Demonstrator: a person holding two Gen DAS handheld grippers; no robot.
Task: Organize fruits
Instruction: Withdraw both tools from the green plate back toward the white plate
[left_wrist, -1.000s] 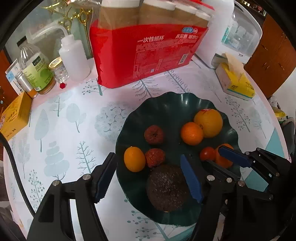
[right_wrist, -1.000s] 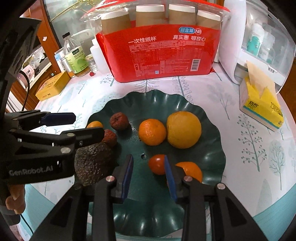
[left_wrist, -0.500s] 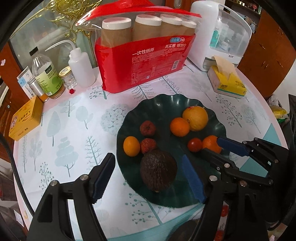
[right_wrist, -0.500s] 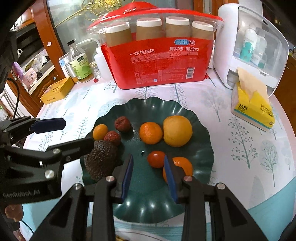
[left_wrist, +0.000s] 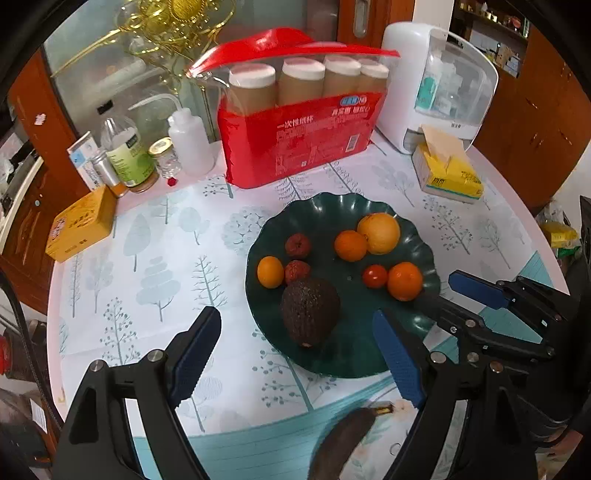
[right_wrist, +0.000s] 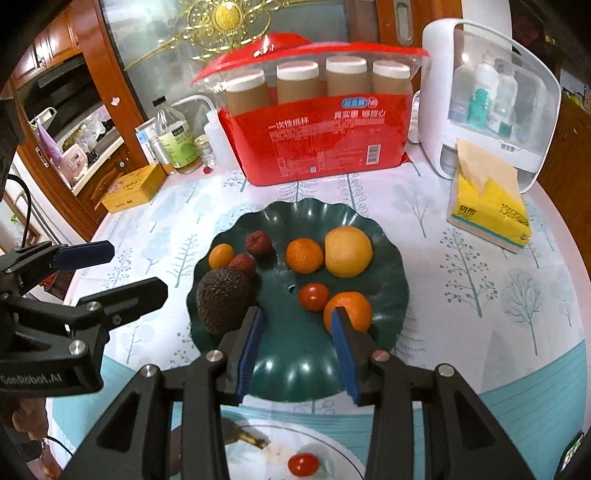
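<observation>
So the scalloped plate (right_wrist: 391, 258) is sitting mid-table on the tree-print tablecloth (right_wrist: 480, 288). In it, the avocado (right_wrist: 224, 300) is lying at the near left, with two dried dates (right_wrist: 258, 242) and a kumquat (right_wrist: 221, 256) sitting just behind it. Toward the right, a mandarin (right_wrist: 304, 255) is touching the big orange (right_wrist: 348, 251), and nearer the camera a cherry tomato (right_wrist: 313, 296) is sitting beside another mandarin (right_wrist: 351, 306). Behind the plate, the paper-cup pack (right_wrist: 317, 147) is standing, bottles (right_wrist: 173, 144) to its left, a storage box (right_wrist: 487, 103) to its right with the tissue pack (right_wrist: 489, 206) in front of that. A second plate (right_wrist: 332, 443) is sitting nearest, holding another tomato (right_wrist: 303, 464).
</observation>
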